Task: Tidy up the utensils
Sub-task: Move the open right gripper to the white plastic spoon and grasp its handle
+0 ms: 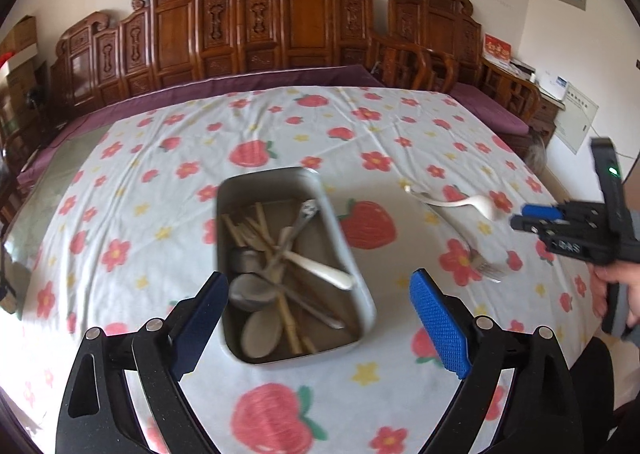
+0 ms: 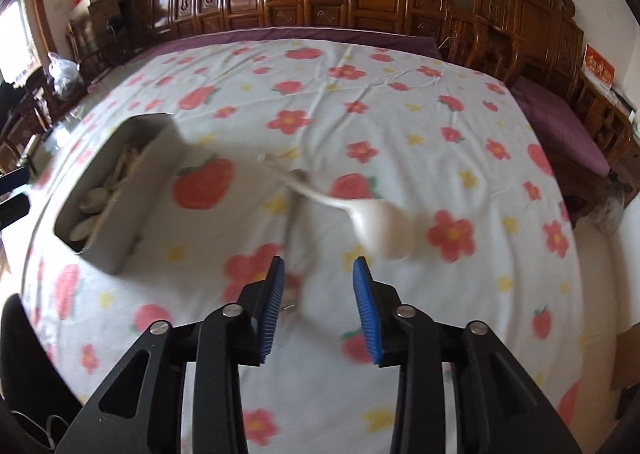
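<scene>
A grey metal tray [image 1: 343, 244] sits mid-table and holds bamboo chopsticks [image 1: 262, 238], metal spoons and a white spoon [image 1: 320, 270]. My left gripper [image 1: 318, 284] is open wide, with its blue pads on either side of the tray's near end and touching nothing. To the right, a white ceramic spoon [image 1: 452, 203] and a metal fork [image 1: 486, 268] lie loose on the cloth. In the right wrist view the spoon [image 2: 384, 226] lies just beyond my right gripper [image 2: 319, 266], which is open and empty. The fork [image 2: 293, 210] runs down behind its left pad. The tray [image 2: 132, 194] is at the left.
A cloth printed with strawberries and flowers [image 1: 360, 134] covers the table. A carved wooden bench [image 1: 288, 22] with a purple cushion lines the far side, and wooden chairs [image 1: 416, 62] stand at the far right. A person's hand [image 1: 616, 286] holds the right gripper [image 1: 520, 216].
</scene>
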A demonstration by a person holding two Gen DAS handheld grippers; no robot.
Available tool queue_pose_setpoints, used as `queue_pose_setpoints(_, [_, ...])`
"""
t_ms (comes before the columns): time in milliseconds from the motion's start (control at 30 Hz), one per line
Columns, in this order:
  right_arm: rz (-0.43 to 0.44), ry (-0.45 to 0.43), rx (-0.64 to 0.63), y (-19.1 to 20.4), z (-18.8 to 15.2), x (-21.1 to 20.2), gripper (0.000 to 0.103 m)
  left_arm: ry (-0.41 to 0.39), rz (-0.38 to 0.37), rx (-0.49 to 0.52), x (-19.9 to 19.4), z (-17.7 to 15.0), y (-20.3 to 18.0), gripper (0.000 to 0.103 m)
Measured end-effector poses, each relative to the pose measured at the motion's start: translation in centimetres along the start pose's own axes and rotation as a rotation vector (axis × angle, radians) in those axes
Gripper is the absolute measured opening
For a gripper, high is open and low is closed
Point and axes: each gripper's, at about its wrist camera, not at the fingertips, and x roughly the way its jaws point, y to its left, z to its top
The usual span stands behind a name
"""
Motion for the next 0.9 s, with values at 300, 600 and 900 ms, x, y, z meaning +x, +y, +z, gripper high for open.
queue_pose_setpoints(300, [-0.023, 0.085, -0.051, -2.2, 1.9, 5.8, 0.051, -0.007, -0.011, 0.017, 0.5, 1.0, -3.4, 0.088])
queue_pose_setpoints(600, [-0.108, 0.106, -0.114, -1.5, 2.7, 9.0, 0.059, 0.030, -0.015, 0.055, 1.5, 1.0, -5.6, 0.088])
queue_pose_setpoints(900, [-0.167, 0.105, -0.060, -4.0, 3.1, 8.2, 0.027, 0.049, -0.024, 0.072, 2.1, 0.6, -6.9, 0.088])
